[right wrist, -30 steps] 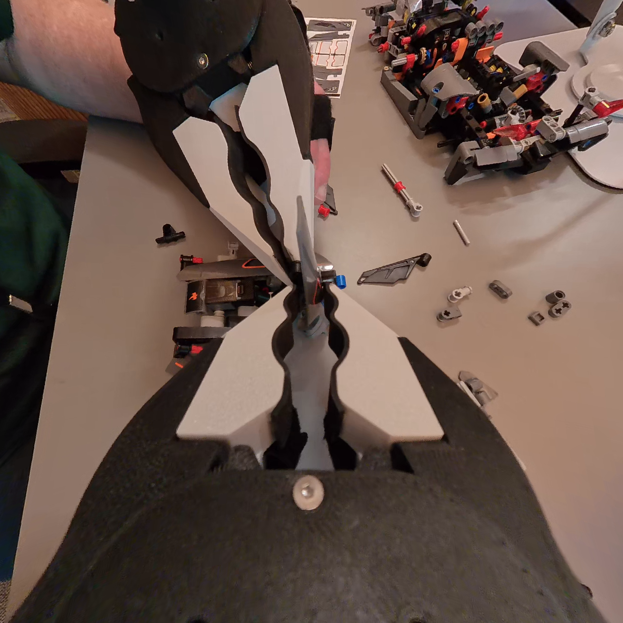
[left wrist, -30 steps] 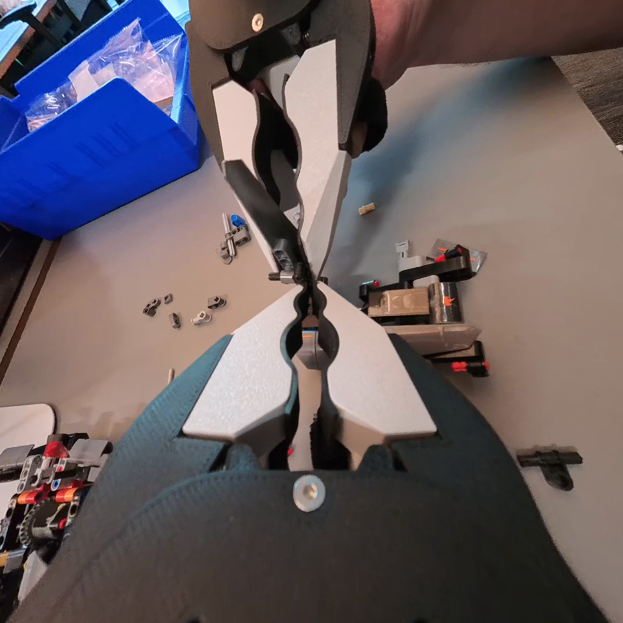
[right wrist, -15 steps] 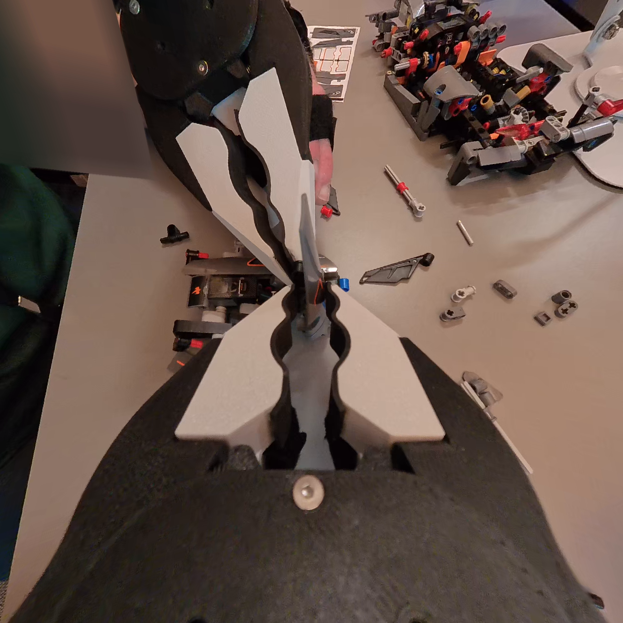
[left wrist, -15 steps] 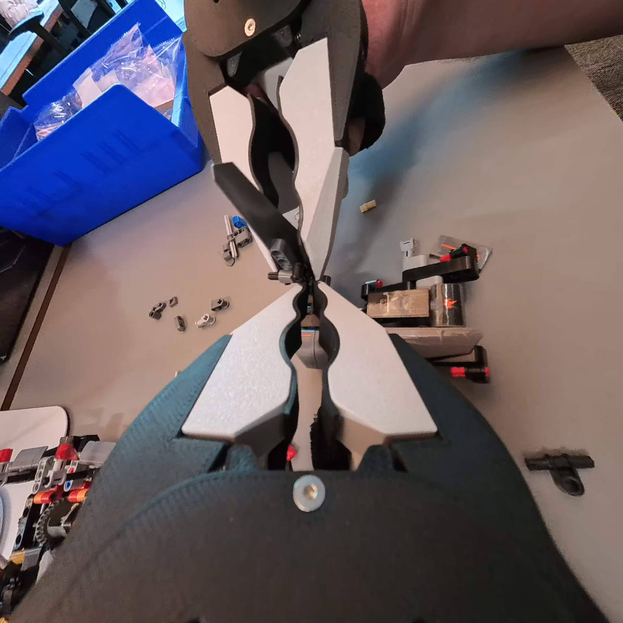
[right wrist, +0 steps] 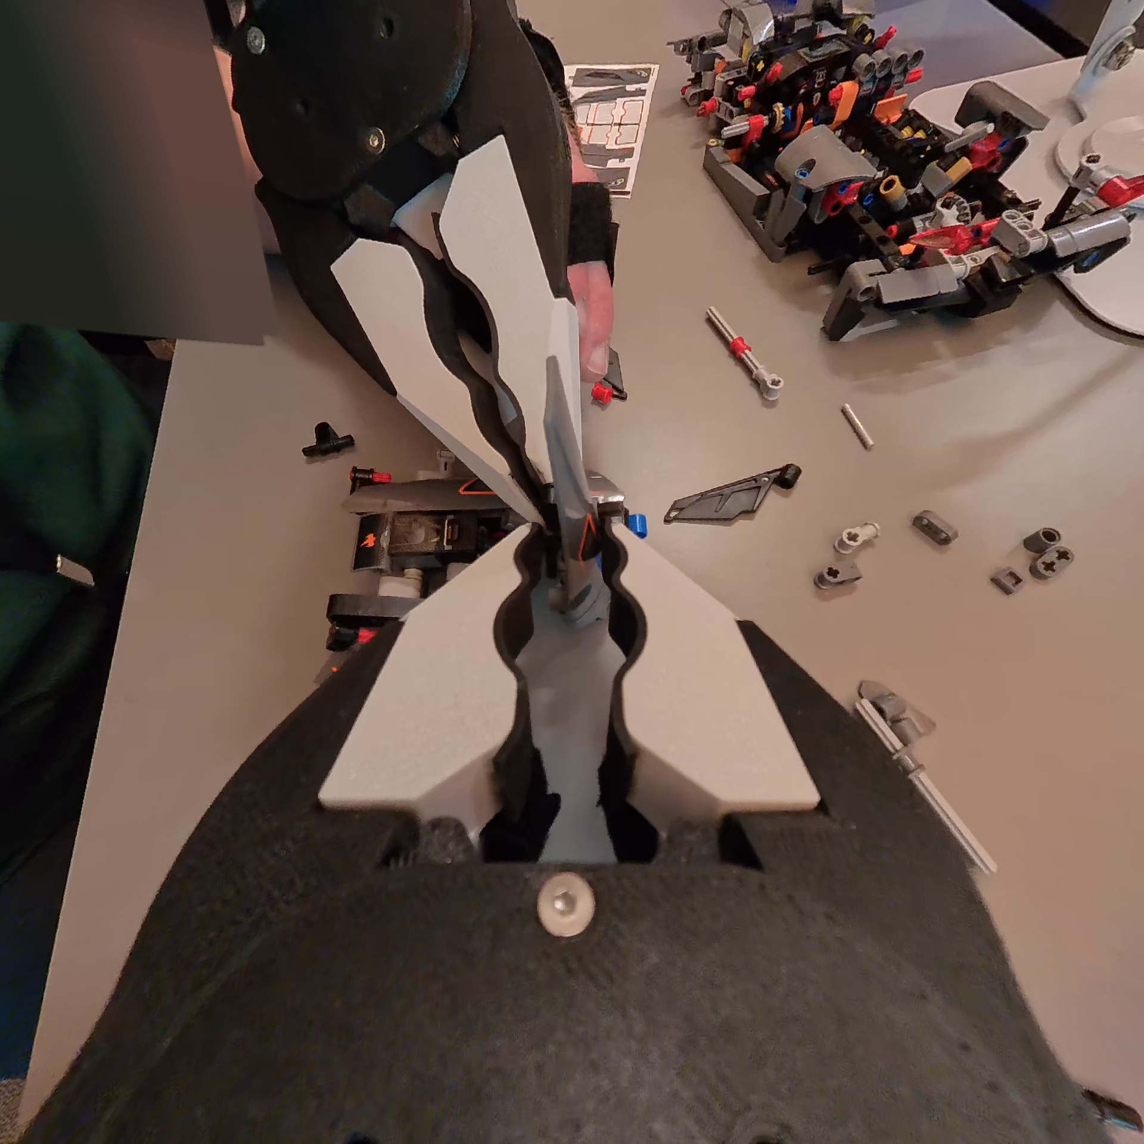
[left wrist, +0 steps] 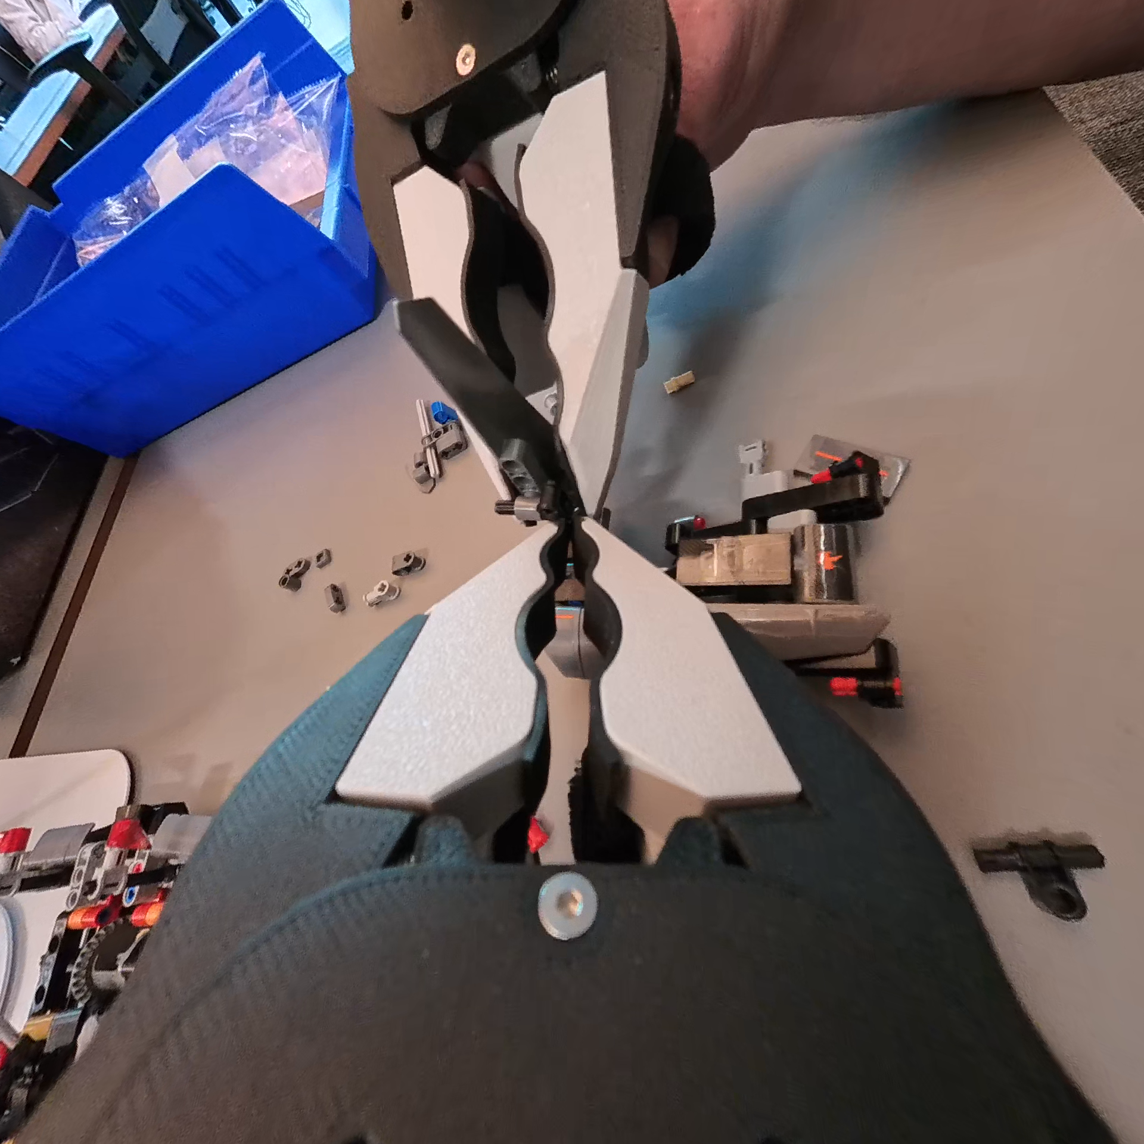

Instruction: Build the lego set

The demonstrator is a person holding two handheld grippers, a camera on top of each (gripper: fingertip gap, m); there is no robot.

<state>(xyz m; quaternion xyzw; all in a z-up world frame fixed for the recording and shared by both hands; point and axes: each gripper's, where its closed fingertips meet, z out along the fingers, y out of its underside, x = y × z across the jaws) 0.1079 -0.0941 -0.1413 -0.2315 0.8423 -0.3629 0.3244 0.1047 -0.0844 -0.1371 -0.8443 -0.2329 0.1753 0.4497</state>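
- Left claw [left wrist: 572, 532] and right claw [right wrist: 566, 538] meet tip to tip at frame centre above the desk [left wrist: 928, 371].
- Both pinch one grey-black lego panel [right wrist: 572, 495].

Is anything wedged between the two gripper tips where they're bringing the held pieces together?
Nothing visible. The left gripper and right gripper meet tip to tip above the table, each shut on part of the dark panel piece. The joint itself is hidden by the fingers.
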